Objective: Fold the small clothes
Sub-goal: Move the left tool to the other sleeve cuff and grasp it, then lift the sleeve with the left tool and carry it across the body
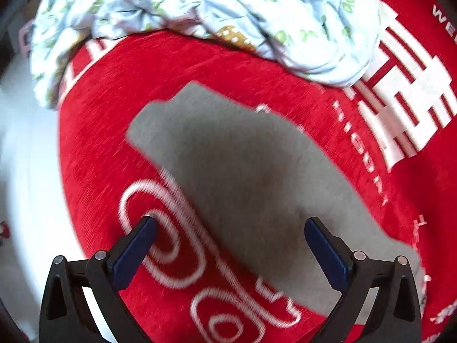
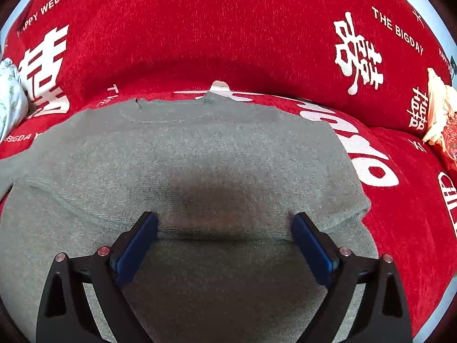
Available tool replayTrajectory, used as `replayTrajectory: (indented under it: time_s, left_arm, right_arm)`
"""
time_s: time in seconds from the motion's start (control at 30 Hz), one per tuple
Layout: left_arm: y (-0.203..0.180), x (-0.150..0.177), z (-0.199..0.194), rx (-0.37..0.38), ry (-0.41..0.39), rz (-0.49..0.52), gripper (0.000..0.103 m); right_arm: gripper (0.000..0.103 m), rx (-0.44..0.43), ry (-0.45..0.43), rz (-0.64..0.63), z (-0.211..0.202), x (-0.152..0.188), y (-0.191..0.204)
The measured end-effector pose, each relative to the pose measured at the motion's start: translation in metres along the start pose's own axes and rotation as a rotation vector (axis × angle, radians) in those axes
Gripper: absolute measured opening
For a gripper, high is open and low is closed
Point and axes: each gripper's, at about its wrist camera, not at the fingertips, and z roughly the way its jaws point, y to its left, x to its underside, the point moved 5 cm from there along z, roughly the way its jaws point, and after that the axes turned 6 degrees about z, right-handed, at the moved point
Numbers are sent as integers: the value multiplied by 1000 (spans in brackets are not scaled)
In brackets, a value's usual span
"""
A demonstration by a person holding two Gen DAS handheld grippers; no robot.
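Observation:
A grey knitted top (image 2: 200, 154) lies flat on the red sofa cover (image 2: 228, 28), neckline toward the backrest, with one side folded in over the body. My right gripper (image 2: 225, 223) hovers over its lower middle, open, blue pads wide apart and nothing between them. In the left wrist view a grey sleeve or edge of the same top (image 1: 242, 177) stretches across the red cover (image 1: 100, 131). My left gripper (image 1: 230, 225) is open above it, one pad over the red cover, the other over grey cloth. That view is motion-blurred.
A crumpled pale blue leaf-print garment (image 1: 200, 8) is heaped at the sofa's far side, and shows at the left edge (image 2: 8, 97) of the right wrist view. A cream and patterned cloth (image 2: 440, 114) sits at the right. White floor (image 1: 25, 171) lies beyond the cover's edge.

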Motion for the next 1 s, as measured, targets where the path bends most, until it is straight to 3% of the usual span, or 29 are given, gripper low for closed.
replayTrajectory:
  time_s: [0.1,0.17,0.23,0.27,0.33,0.43,0.7,0.83,1.0]
  left_arm:
    - [-5,-14,5,26,-22,26,103]
    - [-11,-19,3,69,-54,44,87]
    - [-13,-23,2,94,-65,76,19]
    - [-12,-23,6,166,-30,59,13]
    - [-6,-27,8,230,-19,14,13]
    - [-1,-31,-5,256,-51,0,13]
    - [-37,-26,-45,162,-168,175,12]
    - [-58,-24,-53,122,-169,215,12]
    - [-88,-10,-61,136,-139,238,12]
  right_arm:
    - [97,3,-3,0,0,0,0]
    - [97,3,-4,0,0,1,0]
    - [97,2,-3,0,0,0,0]
    - [97,2,-3,0,0,0,0]
    - [97,2,-3,-1,0,0,0]
    - [97,1,-4,1,0,0,0]
    - [98,-6,-4,9,1,0,0]
    - [98,-21,-4,21,1,0,-2]
    - [98,-28,-1,22,2,-1,-2]
